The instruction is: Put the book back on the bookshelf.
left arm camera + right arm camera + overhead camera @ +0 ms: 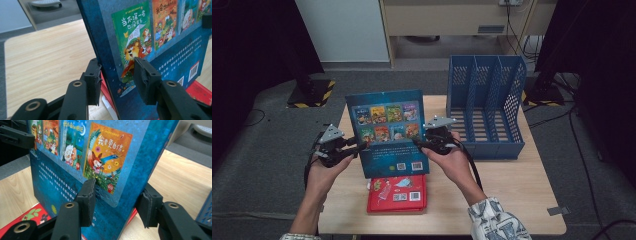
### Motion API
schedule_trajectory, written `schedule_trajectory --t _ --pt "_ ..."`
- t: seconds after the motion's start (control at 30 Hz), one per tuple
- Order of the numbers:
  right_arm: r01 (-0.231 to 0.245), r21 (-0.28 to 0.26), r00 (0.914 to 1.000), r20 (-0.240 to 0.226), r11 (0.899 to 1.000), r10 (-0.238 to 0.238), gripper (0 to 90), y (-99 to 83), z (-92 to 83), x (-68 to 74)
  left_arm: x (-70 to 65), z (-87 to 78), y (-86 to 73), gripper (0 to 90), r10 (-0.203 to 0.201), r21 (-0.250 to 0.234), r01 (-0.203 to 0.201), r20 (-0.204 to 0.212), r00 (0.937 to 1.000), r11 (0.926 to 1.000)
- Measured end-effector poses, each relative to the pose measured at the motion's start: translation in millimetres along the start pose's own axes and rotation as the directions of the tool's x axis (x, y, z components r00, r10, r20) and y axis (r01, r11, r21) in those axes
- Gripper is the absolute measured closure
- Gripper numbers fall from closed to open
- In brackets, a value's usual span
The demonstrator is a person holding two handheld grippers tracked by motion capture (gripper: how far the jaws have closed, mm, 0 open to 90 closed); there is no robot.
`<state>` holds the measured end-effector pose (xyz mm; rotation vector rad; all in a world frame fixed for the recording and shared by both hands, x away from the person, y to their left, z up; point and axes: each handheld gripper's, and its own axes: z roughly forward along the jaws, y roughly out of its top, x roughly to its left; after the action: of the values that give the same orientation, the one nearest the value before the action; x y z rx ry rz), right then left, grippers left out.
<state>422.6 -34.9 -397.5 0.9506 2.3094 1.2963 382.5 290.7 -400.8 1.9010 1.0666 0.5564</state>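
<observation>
Blue book [388, 131] upright over table [512, 190], clear of red book [398, 194] lying flat beneath. Left gripper [360, 146] clamped on its left edge, right gripper [418, 142] clamped on its right edge. Blue rack [484, 107] just beside, at right rear.
</observation>
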Motion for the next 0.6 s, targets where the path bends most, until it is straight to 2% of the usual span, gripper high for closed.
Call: schedule_trajectory --t 0.3,0.4,0.57,0.6 --pt "0.008 -0.026 0.9994 0.033 1.0 -0.007 54.1 3.3 -0.8 -0.4 -2.4 1.7 5.0 57.7 0.027 -0.015 -0.027 -0.04 0.9989 0.9995" --pt "0.016 -0.041 0.999 0.042 0.999 -0.014 54.5 5.1 -1.1 0.5 -2.1 2.1 5.8 57.7 0.022 -0.023 -0.023 -0.045 0.9988 0.9995" --pt "0.031 -0.046 0.9989 0.037 0.998 -0.029 56.0 3.4 -5.2 3.0 -5.3 -1.9 4.0 57.6 0.037 -0.033 -0.039 -0.054 0.9979 0.9987" --pt "0.033 -0.043 0.9989 0.034 0.999 -0.032 56.0 2.3 -6.3 4.0 -7.7 -4.5 1.2 57.6 0.038 -0.051 -0.041 -0.056 0.9977 0.9978"
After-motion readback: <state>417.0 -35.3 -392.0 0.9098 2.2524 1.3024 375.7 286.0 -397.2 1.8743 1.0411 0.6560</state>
